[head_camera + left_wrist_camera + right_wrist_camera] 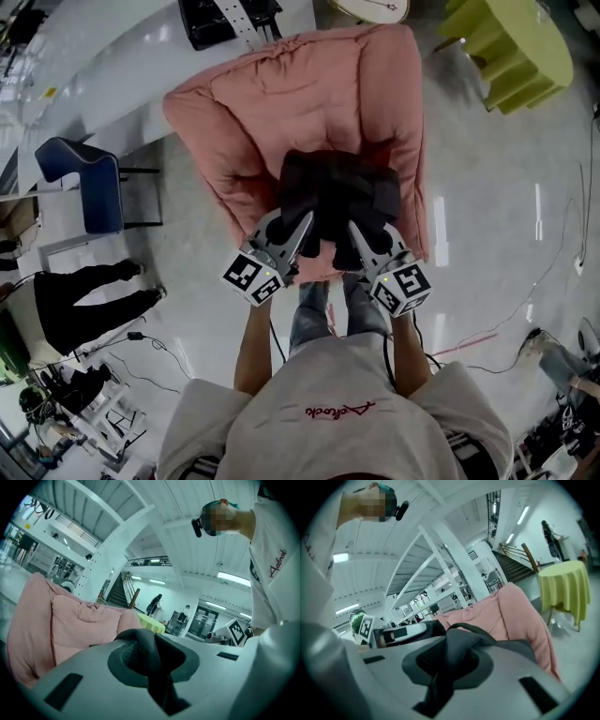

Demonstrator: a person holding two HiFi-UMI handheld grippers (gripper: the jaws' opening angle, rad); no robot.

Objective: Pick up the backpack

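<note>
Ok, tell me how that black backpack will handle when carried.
Likely floppy: the backpack bunches in soft folds. It should sag between the left tongs and right tongs, each pinching only a dark strap.

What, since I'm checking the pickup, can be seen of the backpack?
The backpack is black, soft fabric, crumpled and sagging, over the seat of the pink armchair. The left gripper and the right gripper are each shut on a dark strap or fold at its near edge. Whether it rests on the seat cannot be told.
</note>
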